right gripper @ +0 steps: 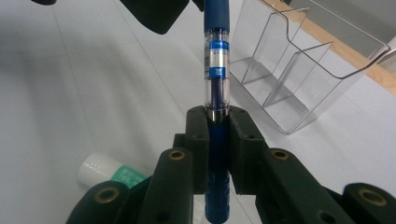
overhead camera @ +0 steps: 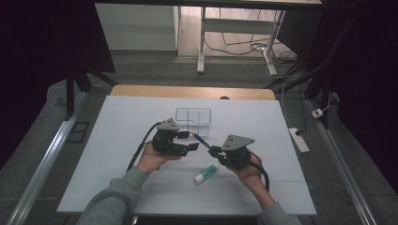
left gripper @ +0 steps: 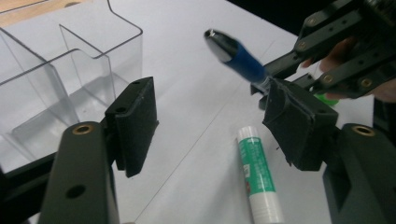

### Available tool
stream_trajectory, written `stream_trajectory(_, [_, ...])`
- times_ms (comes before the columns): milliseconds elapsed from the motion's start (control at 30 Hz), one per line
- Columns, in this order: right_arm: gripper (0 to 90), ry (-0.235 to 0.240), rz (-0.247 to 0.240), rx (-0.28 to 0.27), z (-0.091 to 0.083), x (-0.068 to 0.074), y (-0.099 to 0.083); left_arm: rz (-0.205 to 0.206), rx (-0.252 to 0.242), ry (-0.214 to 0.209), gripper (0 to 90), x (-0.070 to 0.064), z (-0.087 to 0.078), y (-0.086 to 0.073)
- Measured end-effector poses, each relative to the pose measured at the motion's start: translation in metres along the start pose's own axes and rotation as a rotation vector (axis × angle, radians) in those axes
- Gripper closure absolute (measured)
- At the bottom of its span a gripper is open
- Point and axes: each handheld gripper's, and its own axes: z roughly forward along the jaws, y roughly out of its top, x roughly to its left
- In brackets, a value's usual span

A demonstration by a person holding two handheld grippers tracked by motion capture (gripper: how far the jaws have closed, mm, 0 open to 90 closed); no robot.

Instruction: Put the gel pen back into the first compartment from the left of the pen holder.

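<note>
Near the middle of the white tabletop (overhead camera: 117, 140), I have the right gripper (overhead camera: 215, 151) clenched on a blue pen (right gripper: 216, 70). In the right gripper view its jaws press the pen's lower barrel from both sides, and the pen rises straight toward twelve o'clock, its clear section with blue bands above the jaws and its dark blue grip end near the top edge. In the high view the pen points from the right gripper toward ten o'clock, its tip close to the left gripper (overhead camera: 193, 146).

My left gripper is released: in the left gripper view its jaws stand well apart with bare tabletop between them. The pen's silver tip and blue grip (left gripper: 236, 53) hang at about one o'clock from that gap, above the right-hand jaw, and I cannot tell whether it touches that jaw.

A glue stick (overhead camera: 206, 173) with a green and white label lies flat on the tabletop, at about six o'clock from the two grippers in the high view, apart from both. A clear plastic organizer (overhead camera: 193, 116) with compartments stands at twelve o'clock from the grippers, just beyond the left one.
</note>
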Motion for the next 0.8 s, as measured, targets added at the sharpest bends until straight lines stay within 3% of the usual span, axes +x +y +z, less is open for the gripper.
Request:
stream_trajectory(233, [78.9, -0.004, -0.020, -0.002, 0.006, 0.007, 0.001, -0.033, -0.020, -0.034, 45.9, 0.001, 0.001, 0.000])
stream_trajectory(433, [78.9, -0.004, -0.029, 0.007, 0.011, 0.010, 0.000, -0.030, -0.024, -0.052, 60.4, -0.001, 0.003, 0.000])
stream_trajectory(800, [78.8, -0.008, -0.050, 0.051, 0.018, 0.013, -0.001, -0.021, -0.041, -0.138, 74.3, -0.003, 0.004, 0.000])
